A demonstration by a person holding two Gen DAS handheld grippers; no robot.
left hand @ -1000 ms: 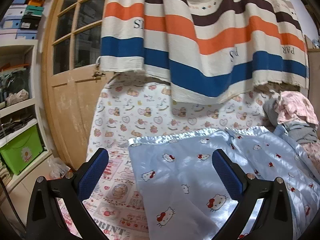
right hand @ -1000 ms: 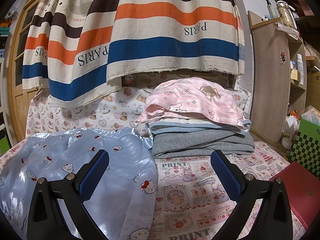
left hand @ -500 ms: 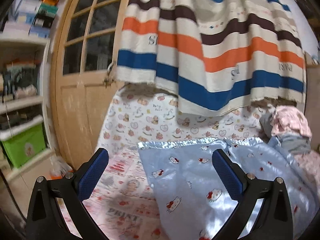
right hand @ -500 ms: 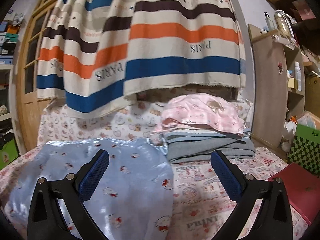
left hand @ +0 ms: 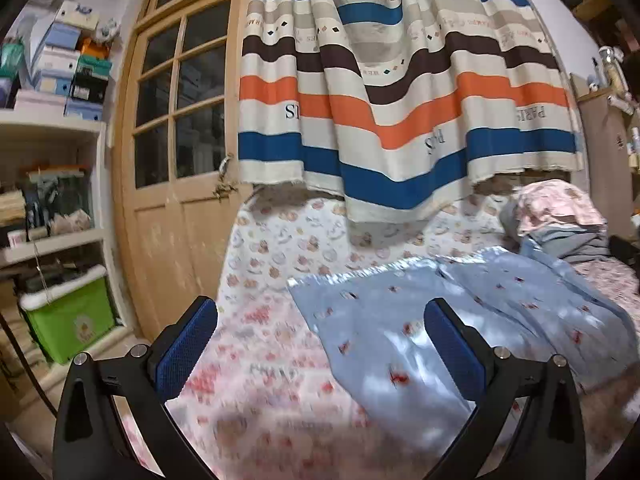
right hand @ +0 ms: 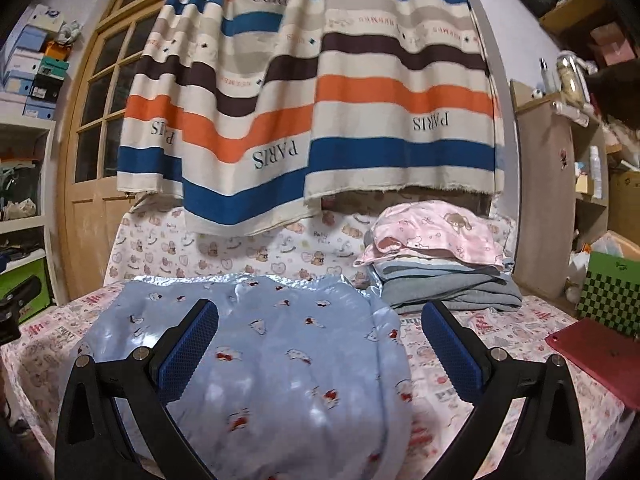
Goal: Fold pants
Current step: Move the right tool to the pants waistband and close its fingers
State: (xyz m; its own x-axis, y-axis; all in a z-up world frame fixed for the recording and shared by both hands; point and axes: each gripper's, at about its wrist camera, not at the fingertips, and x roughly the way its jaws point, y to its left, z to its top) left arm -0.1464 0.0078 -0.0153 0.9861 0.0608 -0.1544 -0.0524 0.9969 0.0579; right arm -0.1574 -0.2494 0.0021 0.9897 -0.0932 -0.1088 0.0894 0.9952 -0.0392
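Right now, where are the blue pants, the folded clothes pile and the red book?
blue pants point(right hand: 280, 344): right wrist view, middle of the satin fabric.
folded clothes pile point(right hand: 448, 284): right wrist view, grey layers under the pink top piece.
red book point(right hand: 596, 352): right wrist view, cover centre.

In front of you the pants point(right hand: 256, 344) lie spread on the bed cover point(right hand: 480, 344); to their right, touching their edge, sits a pile of folded clothes point(right hand: 440, 264). Behind both hangs a curtain point(right hand: 320, 120); a door point(left hand: 176, 160) stands left of it; shelves point(left hand: 48, 184) stand further left, and a flat book point(right hand: 596, 352) lies at the far right on the bed cover.
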